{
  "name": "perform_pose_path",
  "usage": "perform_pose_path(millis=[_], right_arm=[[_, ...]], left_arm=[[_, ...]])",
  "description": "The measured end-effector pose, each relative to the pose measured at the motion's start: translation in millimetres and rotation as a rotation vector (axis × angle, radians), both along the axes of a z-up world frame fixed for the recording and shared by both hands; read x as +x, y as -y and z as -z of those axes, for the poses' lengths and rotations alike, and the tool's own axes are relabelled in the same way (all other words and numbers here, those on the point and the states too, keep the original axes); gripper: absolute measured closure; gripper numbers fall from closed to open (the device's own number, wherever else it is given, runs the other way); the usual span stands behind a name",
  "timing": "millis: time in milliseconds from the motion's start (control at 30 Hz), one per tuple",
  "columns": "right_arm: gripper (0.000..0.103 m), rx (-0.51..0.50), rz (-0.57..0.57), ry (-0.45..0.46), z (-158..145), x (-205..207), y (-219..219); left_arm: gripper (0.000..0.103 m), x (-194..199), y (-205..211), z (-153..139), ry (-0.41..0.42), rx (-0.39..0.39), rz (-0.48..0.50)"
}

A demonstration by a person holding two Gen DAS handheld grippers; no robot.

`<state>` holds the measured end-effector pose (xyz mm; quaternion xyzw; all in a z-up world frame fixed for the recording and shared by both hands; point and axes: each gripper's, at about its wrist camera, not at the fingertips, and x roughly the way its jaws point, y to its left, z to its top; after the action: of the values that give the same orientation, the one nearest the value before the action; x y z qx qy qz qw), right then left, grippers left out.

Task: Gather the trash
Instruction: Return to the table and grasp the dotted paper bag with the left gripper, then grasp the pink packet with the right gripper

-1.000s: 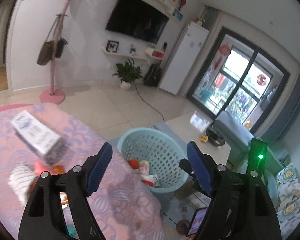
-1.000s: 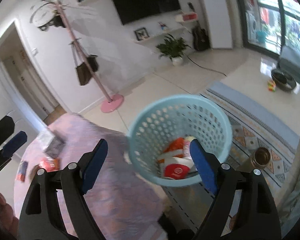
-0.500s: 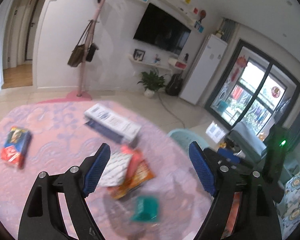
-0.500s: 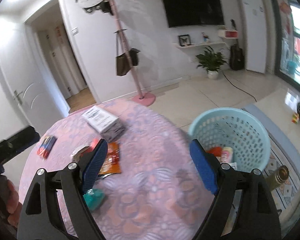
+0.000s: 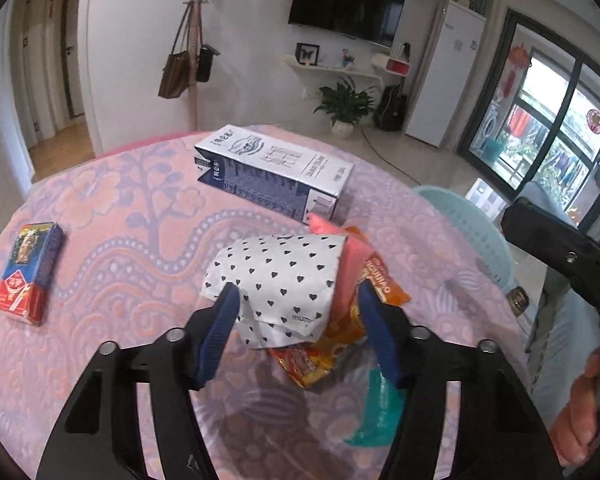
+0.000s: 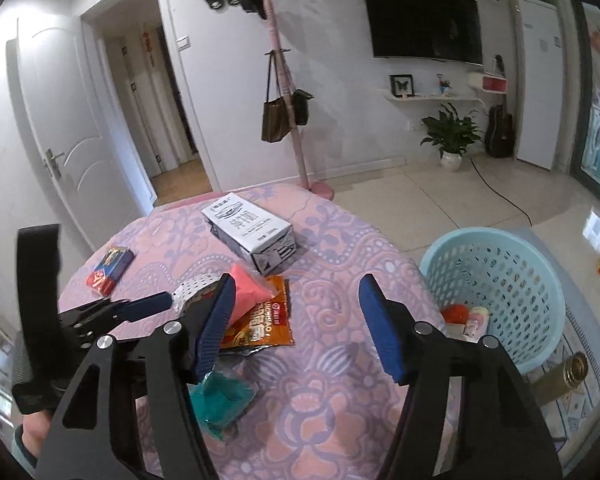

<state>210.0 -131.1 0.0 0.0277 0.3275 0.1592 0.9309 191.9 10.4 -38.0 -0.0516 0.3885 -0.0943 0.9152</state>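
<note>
The left gripper (image 5: 296, 304) has its two blue jaws wide open, one on each side of the white bag with black hearts (image 5: 284, 280). They do not squeeze it yet. They look set that way so the bag can be pinched from both sides.

The heart bag is the thing to start from. It lies on top of a small heap on the pink tablecloth (image 5: 132, 216). A pink wrapper (image 5: 354, 252) pokes out from under its far right edge, and an orange snack packet (image 5: 332, 344) lies under both. A teal wrapper (image 5: 380, 408) sits just to the near right of the heap. The bag is on top, so it is likely the easiest piece to take first.

Behind the heart bag lies a long white and blue carton (image 5: 276, 172) on its side. Well off to the bag's left is a red and blue pack (image 5: 30, 272).

The right gripper (image 6: 294, 326) also has its jaws open and holds nothing. It hangs over the cloth to the right of the heap, likely waiting its turn.

The light blue basket (image 6: 496, 292) stands on the floor to the right of the heart bag, past the table edge. Some trash is already in it.
</note>
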Motion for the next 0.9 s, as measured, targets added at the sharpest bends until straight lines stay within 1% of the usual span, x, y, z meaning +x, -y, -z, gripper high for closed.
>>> perform_pose_path(millis=[67, 133, 167, 233, 300, 467, 567, 600, 667, 733, 833, 900], right_arm=[[0.043, -0.007, -0.021, -0.012, 3, 5, -5], [0.043, -0.009, -0.037, -0.032, 8, 11, -13], [0.043, -0.009, -0.044, -0.041, 11, 13, -15], [0.043, -0.008, -0.059, -0.056, 15, 17, -23], [0.043, -0.007, -0.076, -0.077, 22, 24, -32], [0.043, -0.029, -0.106, -0.116, 38, 34, -55], [0.043, -0.036, -0.126, -0.143, 47, 38, -66], [0.043, -0.039, -0.134, -0.154, 50, 39, -69], [0.043, -0.042, -0.141, -0.175, 55, 42, -75], [0.043, -0.039, -0.142, -0.202, 59, 47, -78], [0.043, -0.019, -0.143, -0.256, 69, 58, -81], [0.043, -0.008, -0.150, -0.265, 69, 62, -83]], left_arm=[[0.057, 0, -5, 1, 0.002, -0.023, -0.002], [0.070, -1, -10, 2, 0.007, -0.040, -0.007], [0.071, -3, -15, 2, 0.013, -0.058, -0.007], [0.077, -5, -23, 0, 0.034, -0.088, -0.009], [0.082, -9, -29, -4, 0.065, -0.109, -0.022], [0.083, -16, -60, -7, 0.115, -0.176, -0.109], [0.083, -19, -76, -5, 0.125, -0.215, -0.164], [0.083, -21, -82, -4, 0.127, -0.220, -0.191], [0.083, -24, -90, -5, 0.134, -0.204, -0.240], [0.083, -26, -92, -7, 0.141, -0.197, -0.263], [0.083, -28, -94, -8, 0.137, -0.214, -0.272], [0.083, -29, -95, -8, 0.133, -0.222, -0.273]])
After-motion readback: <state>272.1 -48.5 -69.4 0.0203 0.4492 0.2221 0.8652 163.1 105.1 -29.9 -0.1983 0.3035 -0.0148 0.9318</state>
